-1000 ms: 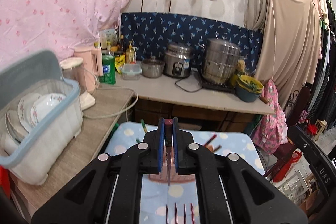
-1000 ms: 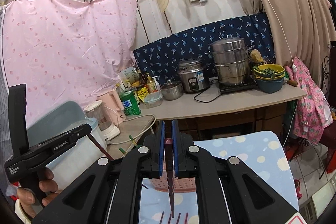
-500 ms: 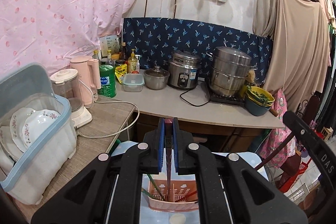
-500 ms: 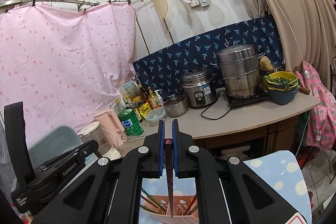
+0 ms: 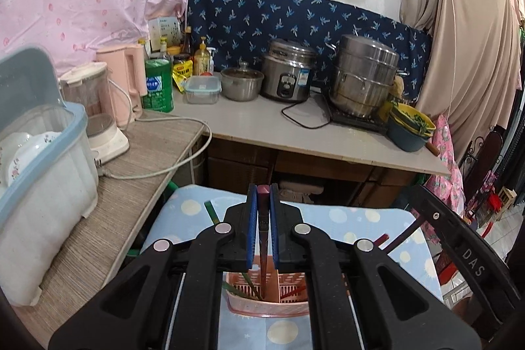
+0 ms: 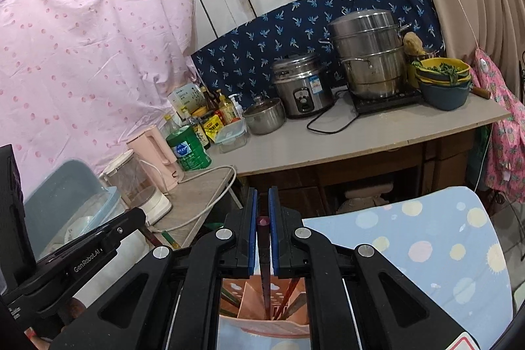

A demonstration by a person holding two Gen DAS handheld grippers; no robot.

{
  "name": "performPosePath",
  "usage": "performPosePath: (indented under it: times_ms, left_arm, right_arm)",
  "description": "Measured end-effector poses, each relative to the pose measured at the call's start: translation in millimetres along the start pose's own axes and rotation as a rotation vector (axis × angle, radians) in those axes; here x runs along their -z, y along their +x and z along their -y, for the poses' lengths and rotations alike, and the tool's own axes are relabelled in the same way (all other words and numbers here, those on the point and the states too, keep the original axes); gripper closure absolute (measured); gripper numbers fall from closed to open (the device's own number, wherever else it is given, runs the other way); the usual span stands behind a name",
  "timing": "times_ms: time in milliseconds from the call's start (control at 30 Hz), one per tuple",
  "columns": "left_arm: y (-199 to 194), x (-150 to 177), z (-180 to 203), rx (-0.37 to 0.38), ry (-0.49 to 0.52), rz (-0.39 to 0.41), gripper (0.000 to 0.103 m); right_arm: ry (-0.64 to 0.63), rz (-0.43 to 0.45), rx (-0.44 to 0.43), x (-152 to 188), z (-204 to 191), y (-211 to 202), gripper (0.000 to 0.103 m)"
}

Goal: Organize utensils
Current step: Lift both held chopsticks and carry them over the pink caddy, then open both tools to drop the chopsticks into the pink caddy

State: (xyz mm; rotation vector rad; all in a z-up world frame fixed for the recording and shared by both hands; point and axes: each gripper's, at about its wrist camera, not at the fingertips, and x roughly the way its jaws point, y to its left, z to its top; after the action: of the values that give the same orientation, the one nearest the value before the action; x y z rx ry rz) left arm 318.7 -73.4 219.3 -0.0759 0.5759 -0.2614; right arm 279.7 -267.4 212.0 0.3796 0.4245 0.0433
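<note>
Left tool (image 5: 262, 209) clamps a dark red chopstick (image 5: 263, 238) above the pink basket (image 5: 269, 307); right tool (image 6: 262, 212) grips another chopstick (image 6: 264, 255) over it.

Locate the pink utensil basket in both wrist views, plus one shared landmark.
Left wrist: pink utensil basket sits bottom centre, below the left gripper, on the dotted blue cloth.
Right wrist: pink utensil basket sits bottom centre, seen more from above, below the right gripper.
Shared landmark: the steel rice cooker on the counter.
</note>
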Motion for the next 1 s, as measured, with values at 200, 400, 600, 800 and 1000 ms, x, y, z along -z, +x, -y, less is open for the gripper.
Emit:
performPosePath:
  times_ms: [200,400,600,800,1000]
  left_arm:
    - [11,17,0,-0.012,0.009,-0.026,0.096]
    - [4,24,1,-0.015,0.009,-0.023,0.088]
    - [-13,28,-1,-0.027,0.004,0.001,0.061]
    - [-34,39,-4,-0.029,0.005,0.002,0.053]
    - [-57,58,-4,-0.021,0.022,-0.003,0.048]
  right_arm:
    - [-0.007,-0.045,0.004,13,3,10,0.096]
    - [-0.001,-0.034,0.009,13,4,-2,0.086]
    - [-0.018,0.004,-0.002,13,0,-30,0.078]
    - [-0.026,0.021,-0.020,19,-3,-61,0.076]
    - [-0.045,0.027,-0.025,34,-6,-90,0.076]
